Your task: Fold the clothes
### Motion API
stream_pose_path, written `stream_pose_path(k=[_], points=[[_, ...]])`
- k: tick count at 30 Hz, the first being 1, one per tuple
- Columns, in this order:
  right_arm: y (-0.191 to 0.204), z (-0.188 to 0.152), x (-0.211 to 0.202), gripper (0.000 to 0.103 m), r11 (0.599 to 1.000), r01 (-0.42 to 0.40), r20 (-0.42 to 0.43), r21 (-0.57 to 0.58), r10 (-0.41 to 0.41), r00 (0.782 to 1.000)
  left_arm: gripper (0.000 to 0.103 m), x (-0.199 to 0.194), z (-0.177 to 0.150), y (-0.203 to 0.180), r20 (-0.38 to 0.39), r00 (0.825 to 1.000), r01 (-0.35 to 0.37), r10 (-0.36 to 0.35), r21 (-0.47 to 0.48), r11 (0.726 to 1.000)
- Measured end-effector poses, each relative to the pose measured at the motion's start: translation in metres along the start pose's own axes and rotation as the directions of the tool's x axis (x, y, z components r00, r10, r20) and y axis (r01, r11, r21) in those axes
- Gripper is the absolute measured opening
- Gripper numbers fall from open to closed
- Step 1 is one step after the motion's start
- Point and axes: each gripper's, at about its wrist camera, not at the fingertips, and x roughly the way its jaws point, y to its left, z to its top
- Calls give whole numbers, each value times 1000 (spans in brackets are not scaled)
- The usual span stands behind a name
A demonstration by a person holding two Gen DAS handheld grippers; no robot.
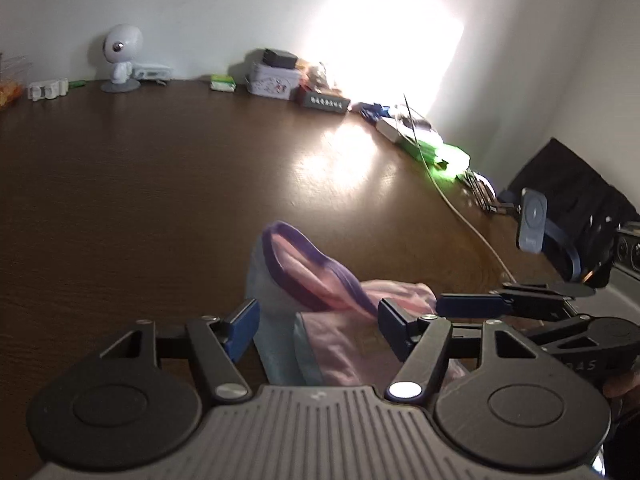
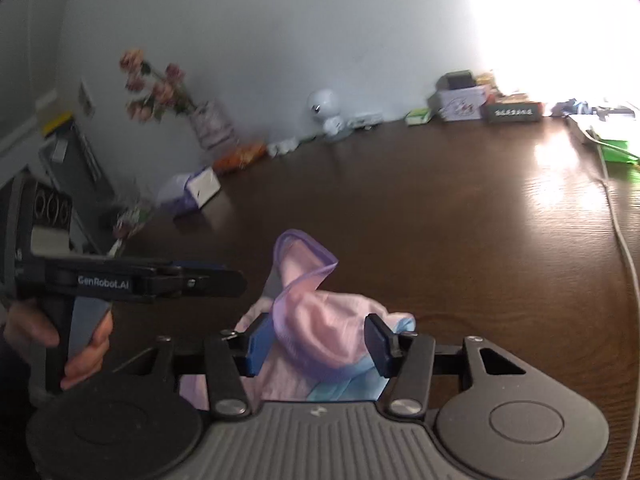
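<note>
A small pink and light-blue garment with a purple trimmed opening (image 1: 316,280) lies bunched on the dark wooden table (image 1: 140,184). My left gripper (image 1: 318,330) is open, its blue-padded fingers on either side of the cloth. The right gripper shows at the right of this view (image 1: 516,304). In the right wrist view the same garment (image 2: 316,312) sits between the open fingers of my right gripper (image 2: 316,342), its purple-edged flap standing up. The left gripper (image 2: 132,280), held in a hand, is at the left, close by.
Along the far wall stand a white robot-shaped figure (image 1: 120,60), boxes (image 1: 274,80), and green items (image 1: 444,156). A white cable (image 1: 472,228) runs across the table's right side. A vase of flowers (image 2: 208,124) and a tissue box (image 2: 200,192) stand at the left.
</note>
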Motion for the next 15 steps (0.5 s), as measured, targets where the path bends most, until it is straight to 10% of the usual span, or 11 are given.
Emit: stream_pose_path(k=[2,7,15], points=[[3,5,13,3,997,74,12,10,-74,997,63,10,-1,-3,-18,999,-27,27,7,1000],[-21,26,15,19,941,304,105,149,-320,941,31,17,0,2,-24,1000,8,-9,-28,1000],[-19,-2,0,34,977,-19,-12,212,23,1000,10,17,-1,12,-49,998,43,-49,-120,992]])
